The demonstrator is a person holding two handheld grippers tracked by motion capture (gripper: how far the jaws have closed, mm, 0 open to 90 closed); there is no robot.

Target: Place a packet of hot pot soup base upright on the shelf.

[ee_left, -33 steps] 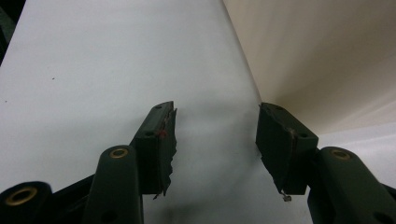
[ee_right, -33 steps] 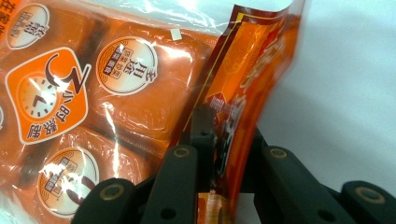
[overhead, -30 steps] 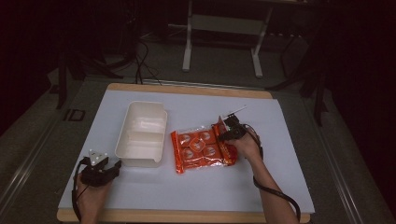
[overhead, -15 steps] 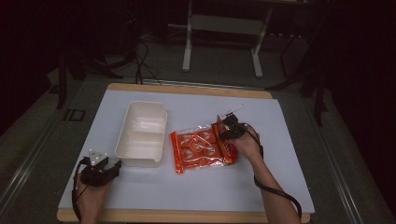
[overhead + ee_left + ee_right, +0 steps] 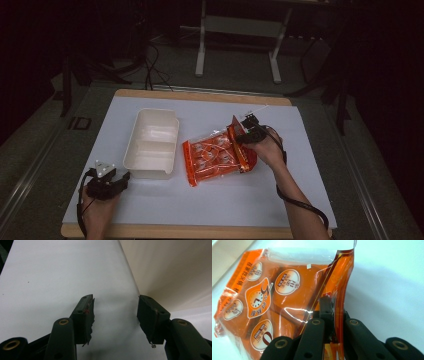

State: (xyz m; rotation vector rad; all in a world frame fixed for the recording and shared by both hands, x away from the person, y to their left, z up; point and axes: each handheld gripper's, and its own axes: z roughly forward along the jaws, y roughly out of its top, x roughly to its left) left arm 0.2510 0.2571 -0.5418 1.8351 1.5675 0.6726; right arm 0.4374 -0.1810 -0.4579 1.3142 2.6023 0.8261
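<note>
Presently the right gripper (image 5: pixel 331 315) jaws pinch the orange bag's (image 5: pixel 274 302) edge, bag lying leftward. Left gripper (image 5: pixel 115 312) jaws stand wide, empty, beside the box (image 5: pixel 175 270)

The right gripper (image 5: pixel 243 131), right of centre in the high view, is clamped tight on the orange packet (image 5: pixel 216 155), its forearm running down to the lower right edge. The left gripper (image 5: pixel 117 179) sits at the lower left, jaws spread wide with nothing between them.
</note>
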